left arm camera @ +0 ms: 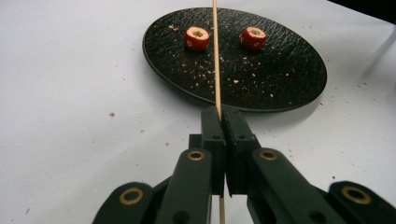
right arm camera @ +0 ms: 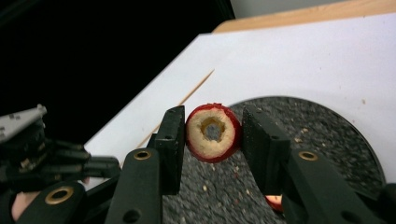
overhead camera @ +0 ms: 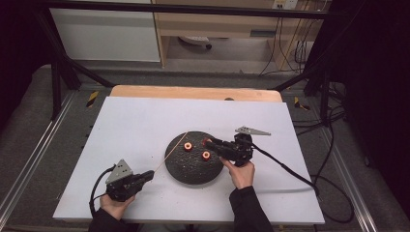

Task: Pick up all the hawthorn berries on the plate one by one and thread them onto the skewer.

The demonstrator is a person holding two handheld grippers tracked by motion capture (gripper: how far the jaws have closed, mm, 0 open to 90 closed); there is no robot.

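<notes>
Right gripper view: right gripper (right arm camera: 213,135) pinches a cored red fruit ring (right arm camera: 213,132) above the black plate (right arm camera: 345,140). Left gripper (left arm camera: 223,122), before the plate, clamps a thin wooden skewer (left arm camera: 216,56); two rings (left arm camera: 196,38) lie on the plate.

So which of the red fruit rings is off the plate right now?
The ring between the right gripper's jaws, hole facing the camera. The other two rings lie flat on the black plate.
</notes>
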